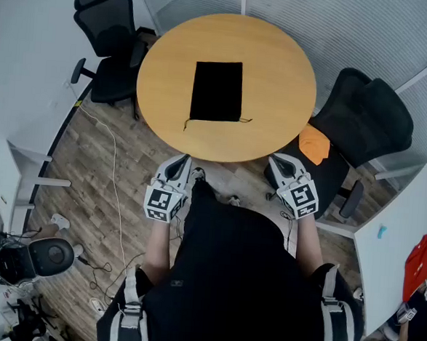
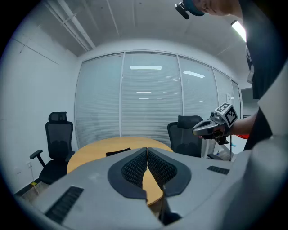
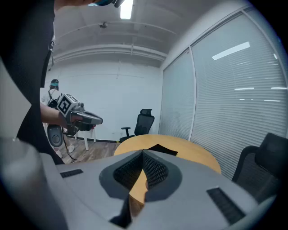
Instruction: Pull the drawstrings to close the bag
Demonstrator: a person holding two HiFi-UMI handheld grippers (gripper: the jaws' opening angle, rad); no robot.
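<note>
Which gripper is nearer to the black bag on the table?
Left. The left gripper is off the table edge near the bag, by its left corner; the right gripper is farther off to the right.

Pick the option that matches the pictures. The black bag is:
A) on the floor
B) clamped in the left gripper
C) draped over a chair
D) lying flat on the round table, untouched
D: the black bag lies flat on the round table, with the left gripper and right gripper both short of it.
</note>
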